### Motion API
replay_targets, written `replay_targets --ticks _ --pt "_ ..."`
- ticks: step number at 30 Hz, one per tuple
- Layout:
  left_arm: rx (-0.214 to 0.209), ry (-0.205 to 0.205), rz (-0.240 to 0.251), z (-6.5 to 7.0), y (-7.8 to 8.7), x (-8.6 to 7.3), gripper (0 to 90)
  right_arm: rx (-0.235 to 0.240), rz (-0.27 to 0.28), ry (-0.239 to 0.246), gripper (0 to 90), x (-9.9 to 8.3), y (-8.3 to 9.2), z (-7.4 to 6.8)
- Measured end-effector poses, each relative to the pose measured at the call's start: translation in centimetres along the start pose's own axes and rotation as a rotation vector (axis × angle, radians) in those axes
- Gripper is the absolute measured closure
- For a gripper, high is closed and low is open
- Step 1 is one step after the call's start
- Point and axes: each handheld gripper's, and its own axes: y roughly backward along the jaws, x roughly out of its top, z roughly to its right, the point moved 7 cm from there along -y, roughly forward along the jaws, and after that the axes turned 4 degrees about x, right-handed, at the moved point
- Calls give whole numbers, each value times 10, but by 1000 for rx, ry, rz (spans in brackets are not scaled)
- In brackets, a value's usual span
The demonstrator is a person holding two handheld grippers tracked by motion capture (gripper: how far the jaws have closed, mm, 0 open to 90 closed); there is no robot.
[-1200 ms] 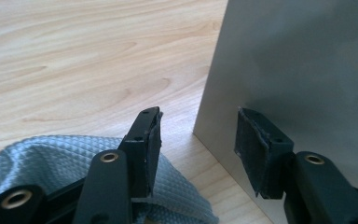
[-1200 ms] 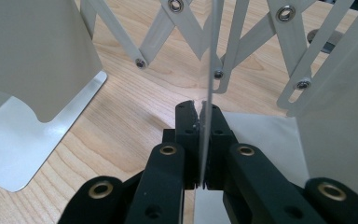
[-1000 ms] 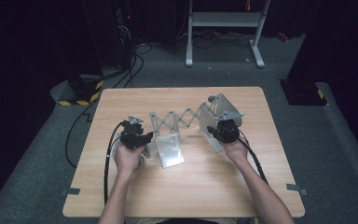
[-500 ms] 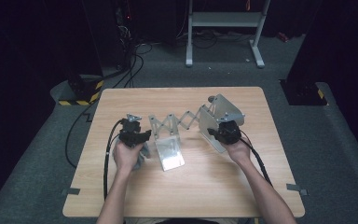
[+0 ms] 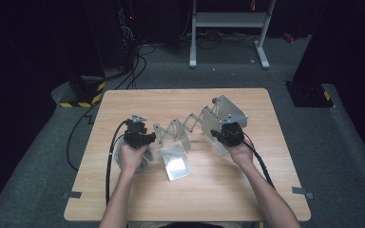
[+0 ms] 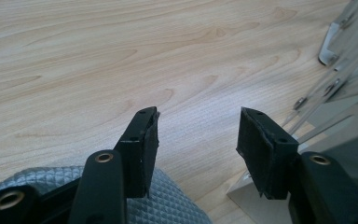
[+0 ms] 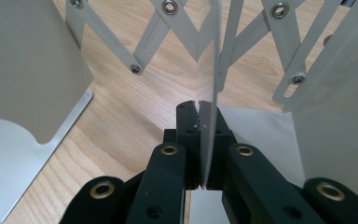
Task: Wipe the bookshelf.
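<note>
Dark floor ringed the wooden table (image 5: 123, 199) where the folding metal rack (image 5: 190, 130) lay mid-table. My right gripper (image 7: 199, 108) pinched its end plate (image 7: 213, 70); my left gripper (image 6: 196, 128) stood open, empty. Stretching was underway, I judged; next, grab the left plate (image 5: 175, 163).

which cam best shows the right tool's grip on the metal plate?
Right gripper view: the right tool pinches the thin metal plate edge-on. High view shows the tool at the rack's end panel, contact hidden. Left gripper view shows just rack linkage.

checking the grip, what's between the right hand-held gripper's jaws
A thin metal divider plate of the expanding metal rack, pinched edge-on by the right hand-held gripper, seen in the right gripper view.
</note>
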Motion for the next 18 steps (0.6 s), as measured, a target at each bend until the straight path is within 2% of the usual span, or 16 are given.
replay_targets --ticks 8,18 --pt "-52 8 20 11 5 -4 477 -14 -14 -8 886 10 -11 -1" --pt "-72 -8 24 20 8 -8 481 -16 -10 -5 882 12 -16 -4"
